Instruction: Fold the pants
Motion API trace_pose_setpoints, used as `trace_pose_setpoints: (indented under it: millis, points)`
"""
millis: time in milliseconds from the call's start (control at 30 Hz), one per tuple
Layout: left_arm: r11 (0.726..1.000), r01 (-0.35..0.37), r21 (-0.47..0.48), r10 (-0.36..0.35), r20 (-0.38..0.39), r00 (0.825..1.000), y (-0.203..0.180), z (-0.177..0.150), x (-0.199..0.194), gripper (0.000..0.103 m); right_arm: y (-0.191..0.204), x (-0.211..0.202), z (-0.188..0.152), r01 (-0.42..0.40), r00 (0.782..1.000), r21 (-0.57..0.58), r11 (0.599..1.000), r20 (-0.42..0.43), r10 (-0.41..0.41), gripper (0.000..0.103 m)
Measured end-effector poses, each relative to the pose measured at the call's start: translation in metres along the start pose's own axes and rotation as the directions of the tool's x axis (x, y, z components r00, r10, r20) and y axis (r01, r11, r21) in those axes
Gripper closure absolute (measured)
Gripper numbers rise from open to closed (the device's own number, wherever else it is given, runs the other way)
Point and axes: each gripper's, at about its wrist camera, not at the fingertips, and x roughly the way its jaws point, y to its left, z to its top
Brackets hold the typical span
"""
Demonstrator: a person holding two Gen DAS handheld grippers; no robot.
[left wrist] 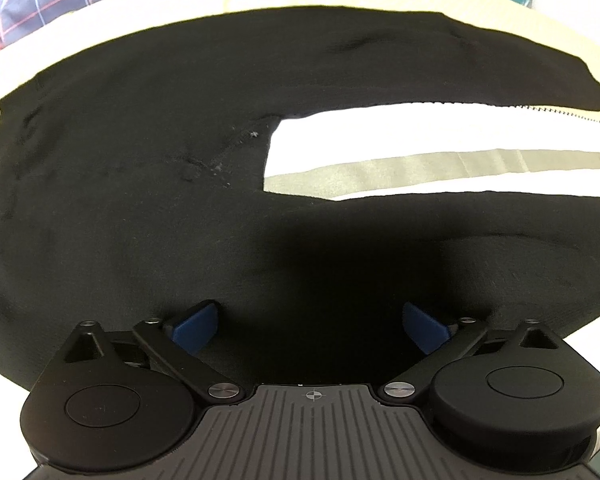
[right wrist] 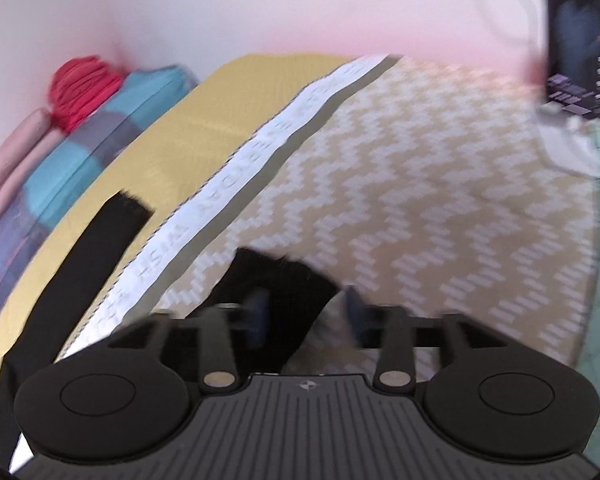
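Black pants [left wrist: 140,168] lie spread flat on the bed [left wrist: 420,144], waist toward the left in the left wrist view, both legs running to the right with a strip of striped cover showing between them. The left gripper [left wrist: 310,326] hangs over the nearer leg, its blue pads [left wrist: 196,326] wide apart and grasping nothing. In the blurred right wrist view, the right gripper [right wrist: 308,310] stands released, jaws parted, above the hem of the nearer leg [right wrist: 276,292]; the cloth lies between the pads, unpinched. The other leg's hem [right wrist: 100,240] rests on the yellow stripe.
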Motion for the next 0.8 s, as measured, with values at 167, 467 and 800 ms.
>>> trace_pose_setpoints:
  millis: [167, 467, 800]
  points:
    - [0.999, 0.004, -0.049, -0.001, 0.059, 0.998, 0.022, -0.009, -0.018, 0.0, 0.009, -0.038, -0.017, 0.059, 0.996, -0.104, 0.993, 0.071, -0.052, 0.016]
    - [0.978, -0.049, -0.204, 0.073, 0.116, 0.99, 0.087, -0.018, -0.03, 0.0, 0.106, -0.093, -0.104, -0.246, 0.968, -0.517, 0.82, -0.09, 0.234, 0.016]
    - [0.966, -0.112, -0.235, 0.133, 0.077, 0.988, 0.132, -0.031, -0.014, 0.0, 0.193, -0.141, -0.211, -0.528, 0.836, -0.8, 0.284, -0.43, 0.341, 0.016]
